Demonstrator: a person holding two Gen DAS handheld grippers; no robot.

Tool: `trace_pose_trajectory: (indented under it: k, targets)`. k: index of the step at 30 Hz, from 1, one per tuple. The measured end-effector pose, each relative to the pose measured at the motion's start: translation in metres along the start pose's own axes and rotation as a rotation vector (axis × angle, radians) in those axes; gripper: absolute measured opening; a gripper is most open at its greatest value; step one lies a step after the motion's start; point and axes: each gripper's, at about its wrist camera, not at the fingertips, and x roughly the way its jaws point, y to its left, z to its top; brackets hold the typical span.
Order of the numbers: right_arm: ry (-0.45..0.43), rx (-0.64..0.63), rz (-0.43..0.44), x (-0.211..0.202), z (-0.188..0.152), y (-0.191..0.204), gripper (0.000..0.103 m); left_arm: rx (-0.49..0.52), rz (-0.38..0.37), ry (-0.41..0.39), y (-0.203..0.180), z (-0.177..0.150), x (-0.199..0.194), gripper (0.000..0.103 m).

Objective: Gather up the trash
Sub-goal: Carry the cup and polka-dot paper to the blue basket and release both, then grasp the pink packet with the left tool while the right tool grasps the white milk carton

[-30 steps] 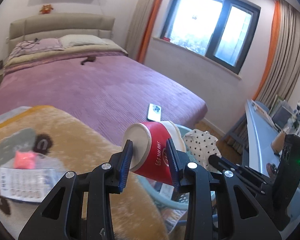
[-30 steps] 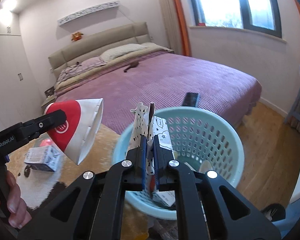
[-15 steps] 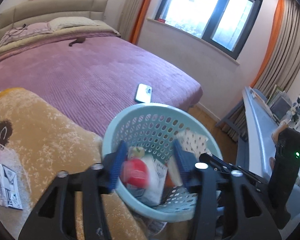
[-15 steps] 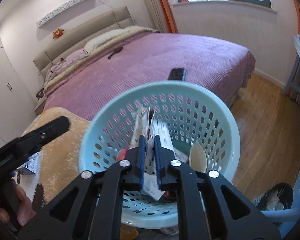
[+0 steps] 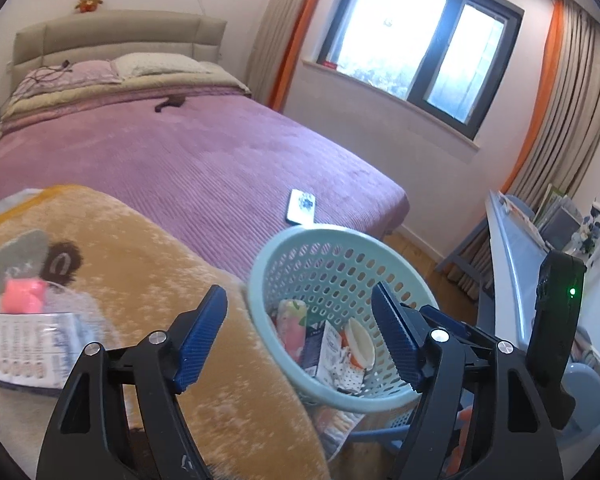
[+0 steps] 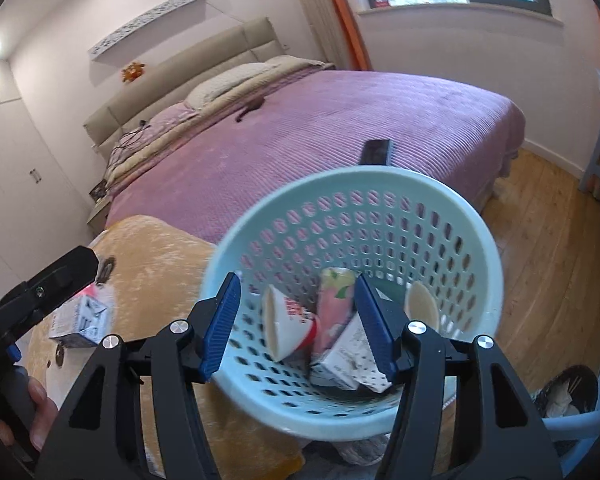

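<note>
Fingers of left gripper and right gripper opening, empty, over basket. Cup and cartons already inside. Box and pink wrapper left on blanket. Risk: clipping rim, tipping basket, spilling trash.

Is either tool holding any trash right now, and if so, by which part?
Nothing is held. Left tool and right tool are both opening, empty, above the basket.
</note>
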Motion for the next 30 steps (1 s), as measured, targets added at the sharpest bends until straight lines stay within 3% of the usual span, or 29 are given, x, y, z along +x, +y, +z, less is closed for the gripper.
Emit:
trace_pose_trajectory:
  k: [9, 17, 20, 22, 26, 30]
  targets:
    - [-0.005, -0.111, 0.077, -0.006, -0.006, 0.061, 0.056, -0.044, 0.083, -0.080, 0.040, 0.002, -0.055, 0.073]
    - [0.014, -0.224, 0.156, 0.001, -0.015, 0.119, 0.060, -0.104, 0.257, -0.132, 0.085, -0.004, -0.096, 0.074]
    - [0.040, -0.293, 0.215, 0.010, -0.016, 0.151, 0.064, -0.106, 0.448, -0.149, 0.101, -0.009, -0.111, 0.080]
    - [0.056, -0.336, 0.253, 0.015, -0.015, 0.169, 0.064, -0.097, 0.529, -0.155, 0.113, -0.012, -0.119, 0.081]
    - [0.071, -0.403, 0.312, 0.028, -0.010, 0.204, 0.064, -0.173, 0.579, -0.147, 0.149, -0.018, -0.130, 0.087]
    - [0.157, -0.426, 0.363, 0.062, -0.009, 0.230, 0.064, -0.283, 0.590, -0.127, 0.189, -0.030, -0.131, 0.087]
